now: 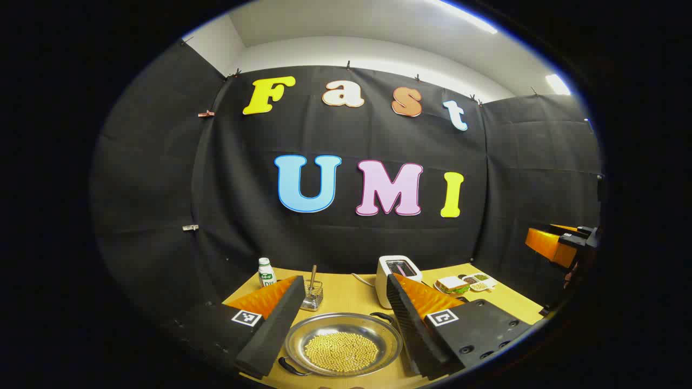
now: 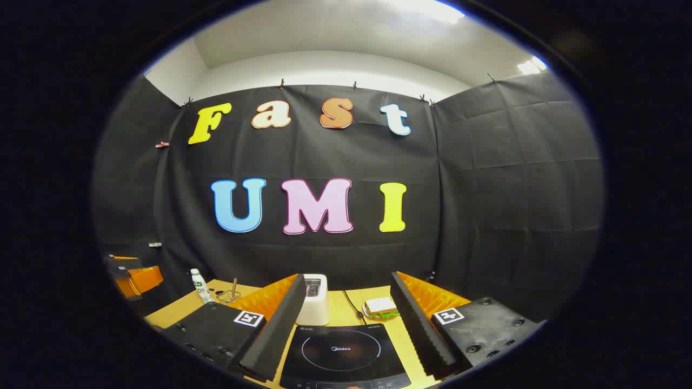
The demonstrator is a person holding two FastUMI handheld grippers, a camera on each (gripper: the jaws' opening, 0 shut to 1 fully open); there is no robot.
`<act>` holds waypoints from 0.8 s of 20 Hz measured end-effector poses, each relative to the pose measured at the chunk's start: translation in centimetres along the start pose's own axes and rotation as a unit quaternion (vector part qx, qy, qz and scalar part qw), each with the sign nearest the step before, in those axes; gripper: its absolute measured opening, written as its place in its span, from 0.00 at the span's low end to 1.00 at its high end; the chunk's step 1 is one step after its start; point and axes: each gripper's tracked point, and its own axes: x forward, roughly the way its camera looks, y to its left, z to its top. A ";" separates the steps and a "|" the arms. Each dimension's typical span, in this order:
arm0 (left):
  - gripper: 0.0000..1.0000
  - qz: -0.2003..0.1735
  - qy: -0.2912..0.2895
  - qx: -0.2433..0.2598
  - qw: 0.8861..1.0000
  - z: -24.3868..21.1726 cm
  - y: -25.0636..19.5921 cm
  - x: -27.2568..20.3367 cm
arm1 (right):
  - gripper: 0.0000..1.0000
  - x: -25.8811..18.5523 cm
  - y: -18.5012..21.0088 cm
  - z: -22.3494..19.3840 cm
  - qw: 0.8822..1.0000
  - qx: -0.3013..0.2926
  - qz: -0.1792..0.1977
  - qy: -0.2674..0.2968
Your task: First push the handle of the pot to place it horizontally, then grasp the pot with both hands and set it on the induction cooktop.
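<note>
In the left gripper view a shallow steel pot (image 1: pixel 344 344) holding yellow beans sits on the wooden table, between my left gripper's (image 1: pixel 339 319) spread fingers. Its two black handles lie at the near left (image 1: pixel 292 368) and far right (image 1: pixel 381 316), on a diagonal. The left gripper is open and touches nothing. In the right gripper view the black induction cooktop (image 2: pixel 341 352) lies flat just ahead, between the open fingers of my right gripper (image 2: pixel 346 319), which holds nothing. The other gripper (image 2: pixel 132 275) shows at that view's far left, and the right one (image 1: pixel 559 243) at the left view's right edge.
A white toaster (image 1: pixel 397 276) stands behind the pot, its cord running left. A small wire basket with a stick (image 1: pixel 312 294) and a white bottle (image 1: pixel 266 272) stand at the back left. A sandwich (image 2: pixel 381 308) and small dishes (image 1: pixel 478 281) lie at the back right.
</note>
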 end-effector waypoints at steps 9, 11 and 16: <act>0.95 0.000 0.007 -0.009 1.000 -0.6 0.0 0.0 | 0.98 -0.3 0.1 0.4 1.000 0.002 0.002 0.004; 0.95 0.002 0.010 -0.010 1.000 -0.8 0.1 0.1 | 0.98 -0.2 -0.1 0.5 1.000 0.002 0.000 0.003; 0.95 0.009 0.018 -0.013 1.000 -1.1 0.4 0.0 | 0.98 -0.3 -0.5 0.5 1.000 0.003 -0.003 0.005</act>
